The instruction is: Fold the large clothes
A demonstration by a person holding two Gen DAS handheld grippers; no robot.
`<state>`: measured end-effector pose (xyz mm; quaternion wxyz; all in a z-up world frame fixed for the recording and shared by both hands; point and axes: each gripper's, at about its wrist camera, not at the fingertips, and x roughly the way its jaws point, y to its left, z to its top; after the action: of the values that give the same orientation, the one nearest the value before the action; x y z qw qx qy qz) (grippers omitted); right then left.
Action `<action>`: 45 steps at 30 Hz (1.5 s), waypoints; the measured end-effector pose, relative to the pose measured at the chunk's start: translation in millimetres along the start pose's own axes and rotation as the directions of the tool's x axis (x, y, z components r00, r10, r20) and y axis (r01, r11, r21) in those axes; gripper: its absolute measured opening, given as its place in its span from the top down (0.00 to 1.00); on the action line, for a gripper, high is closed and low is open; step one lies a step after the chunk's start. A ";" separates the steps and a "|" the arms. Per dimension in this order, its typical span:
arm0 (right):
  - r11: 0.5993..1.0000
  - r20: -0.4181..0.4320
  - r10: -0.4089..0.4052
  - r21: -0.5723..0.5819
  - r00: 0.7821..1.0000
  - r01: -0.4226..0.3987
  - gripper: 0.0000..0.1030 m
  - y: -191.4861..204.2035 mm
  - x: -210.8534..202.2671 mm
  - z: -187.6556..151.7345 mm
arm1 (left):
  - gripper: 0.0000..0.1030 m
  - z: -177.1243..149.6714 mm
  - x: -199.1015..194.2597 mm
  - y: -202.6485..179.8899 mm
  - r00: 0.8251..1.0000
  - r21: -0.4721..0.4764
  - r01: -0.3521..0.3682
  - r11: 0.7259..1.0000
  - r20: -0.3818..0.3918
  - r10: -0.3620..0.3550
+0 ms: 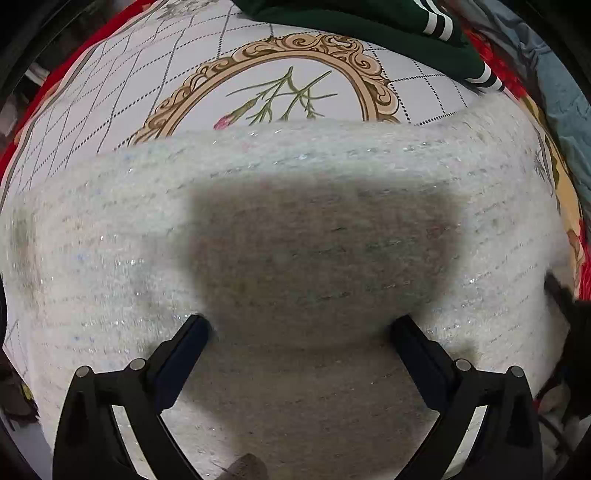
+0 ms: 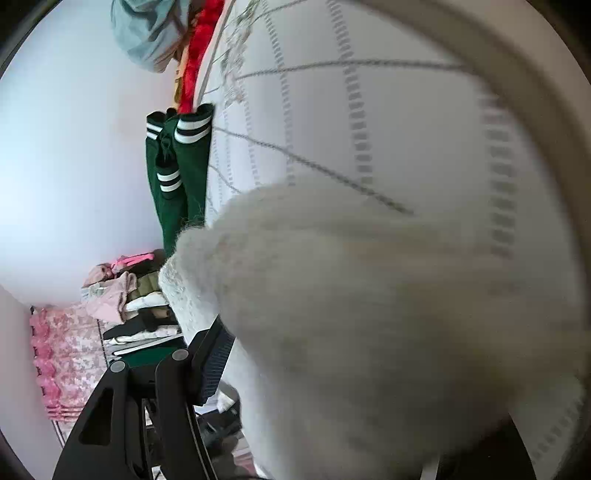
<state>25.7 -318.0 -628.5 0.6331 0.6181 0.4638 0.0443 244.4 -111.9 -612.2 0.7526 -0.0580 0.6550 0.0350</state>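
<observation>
Left wrist view shows the sweater (image 1: 295, 229), a fluffy off-white knit, lying across the bed (image 1: 122, 92) below the green garment (image 1: 369, 26) at 12 o'clock, with the left claw (image 1: 301, 328) spread wide above it and holding nothing. In the right wrist view the right claw (image 2: 236, 354) seems to be closed on a bunched fold of the sweater (image 2: 369, 314), though the cloth hides one finger. It looks soft, limp, fairly light and not slippery; hems or corners seem the best grips.
</observation>
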 end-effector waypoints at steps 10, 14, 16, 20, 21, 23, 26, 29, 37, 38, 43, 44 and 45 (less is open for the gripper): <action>0.980 0.121 -0.007 -0.194 0.993 0.030 0.83 107.9 -36.0 -4.3 | 0.00 48.4 5.6 -34.7 0.996 0.111 0.057 0.992 0.063 -0.064; 0.937 0.209 -0.052 -0.328 0.977 0.120 0.83 159.9 -60.3 -3.6 | 0.00 73.5 18.4 -58.4 0.968 0.138 0.236 0.962 0.052 -0.245; 0.913 0.230 -0.070 -0.378 0.971 0.156 0.83 181.9 -67.0 -1.3 | 0.00 83.9 20.8 -57.5 0.943 0.107 0.326 0.939 0.042 -0.331; 0.847 0.204 -0.096 -0.497 0.974 0.187 0.84 228.0 -64.2 -18.8 | 0.00 83.2 -8.1 -20.7 0.920 -0.031 0.389 0.921 0.074 -0.386; 0.825 0.189 -0.104 -0.532 0.976 0.191 0.84 240.1 -61.1 -27.1 | 0.00 76.2 -21.5 1.4 0.920 -0.082 0.388 0.918 0.099 -0.380; 0.776 0.157 -0.121 -0.601 0.980 0.192 0.84 260.5 -50.1 -49.8 | 0.00 57.3 -41.5 43.8 0.922 -0.154 0.378 0.913 0.152 -0.356; 0.671 0.089 -0.169 -0.719 0.982 0.180 0.84 295.9 -15.3 -100.9 | 0.00 20.0 -60.9 107.8 0.938 -0.270 0.332 0.904 0.197 -0.286; 0.546 0.010 -0.232 -0.826 0.973 0.139 0.84 313.8 28.8 -164.3 | 0.00 -23.0 -87.1 172.8 0.952 -0.388 0.282 0.878 0.230 -0.204; 0.267 -0.130 -0.503 -0.964 0.854 0.011 0.85 244.2 155.5 -321.3 | 0.00 -102.2 -116.7 279.0 0.971 -0.597 0.164 0.786 0.236 -0.023; 0.243 -0.128 -0.555 -0.970 0.822 0.014 0.85 220.9 171.5 -337.2 | 0.00 -109.9 -115.4 289.2 0.973 -0.615 0.150 0.774 0.232 -0.004; 0.167 -0.077 -0.661 -0.985 0.747 0.046 0.83 169.6 203.5 -364.7 | 0.00 -126.6 -128.3 314.5 0.971 -0.650 0.130 0.748 0.237 0.037; 0.182 -0.087 -0.664 -0.982 0.742 0.048 0.81 173.6 202.9 -363.2 | 0.00 -124.4 -132.5 313.9 0.969 -0.646 0.131 0.752 0.244 0.041; 0.195 -0.098 -0.667 -0.980 0.738 0.047 0.79 178.2 201.7 -362.6 | 0.00 -121.8 -139.9 311.2 0.965 -0.635 0.140 0.760 0.259 0.038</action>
<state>-0.9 119.2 -518.6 0.7089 -0.0473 0.6308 0.3118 65.2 183.4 -503.0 0.7647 -0.3274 0.4976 0.2458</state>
